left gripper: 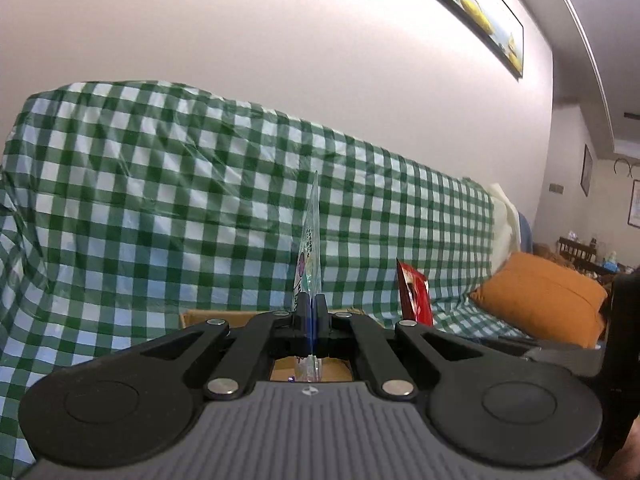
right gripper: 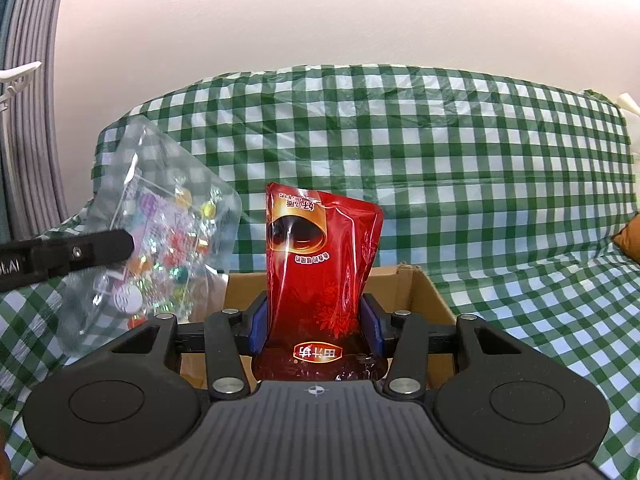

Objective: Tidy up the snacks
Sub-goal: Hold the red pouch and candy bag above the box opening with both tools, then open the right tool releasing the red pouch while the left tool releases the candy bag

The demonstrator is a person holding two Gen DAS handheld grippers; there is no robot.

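Red pouch (right gripper: pixel 320 276) sits upright in my R gripper (right gripper: pixel 316 330), upside down by the print, pads clamped on its lower sides, held over the cardboard box (right gripper: pixel 420 292). Looks like soft foil w/ filling slumped low: bit of weight, floppy top, prob slippery film. Low grip seems right; squeezing higher would likely just crumple it.

Clear candy bag (right gripper: pixel 160 240) is in my L gripper (left gripper: pixel 311 312), jaws fully together on the thin film, edge-on in the L wrist view. Light, crinkly, contents loose and prob shifting to one end, so it hangs and swings; pinching a flat seam or edge holds best imo. It hangs just left of the box.

Box rests on the green check cover (right gripper: pixel 440 152) over the sofa; orange cushion (left gripper: pixel 540 296) off to the R.
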